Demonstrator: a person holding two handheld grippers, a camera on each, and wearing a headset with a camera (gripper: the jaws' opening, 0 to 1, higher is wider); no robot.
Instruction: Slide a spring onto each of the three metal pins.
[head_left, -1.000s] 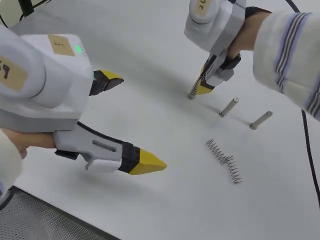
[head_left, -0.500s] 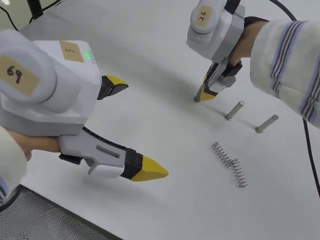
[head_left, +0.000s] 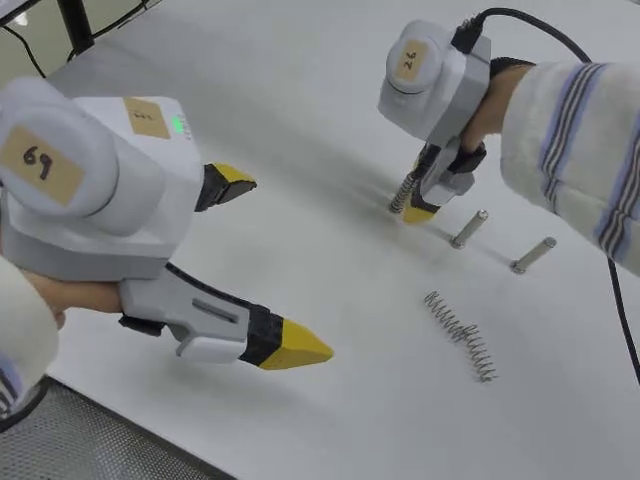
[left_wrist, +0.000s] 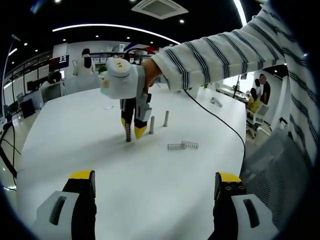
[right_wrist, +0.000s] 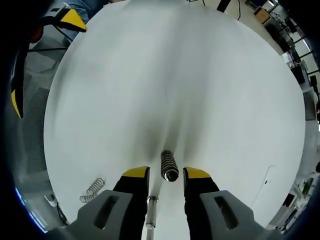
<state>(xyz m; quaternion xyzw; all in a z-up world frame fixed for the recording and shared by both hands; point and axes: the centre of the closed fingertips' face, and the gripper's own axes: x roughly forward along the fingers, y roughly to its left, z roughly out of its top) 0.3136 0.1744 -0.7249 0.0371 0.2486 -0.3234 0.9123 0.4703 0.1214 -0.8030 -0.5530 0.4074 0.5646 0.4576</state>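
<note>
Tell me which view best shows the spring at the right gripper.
The right gripper view: the spring stands close-up between the right gripper's open jaws. The head view shows it partly hidden by that gripper; the left gripper view, small and far.

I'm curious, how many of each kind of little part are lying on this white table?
Metal pins: 3 (2 bare, 1 inside a spring)
Springs: 3 (1 on a pin, 2 loose, overlapping)
Total: 6

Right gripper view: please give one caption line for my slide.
Open right claw straddling a spring-covered pin upright on the white table, loose springs lying to one side.
</note>
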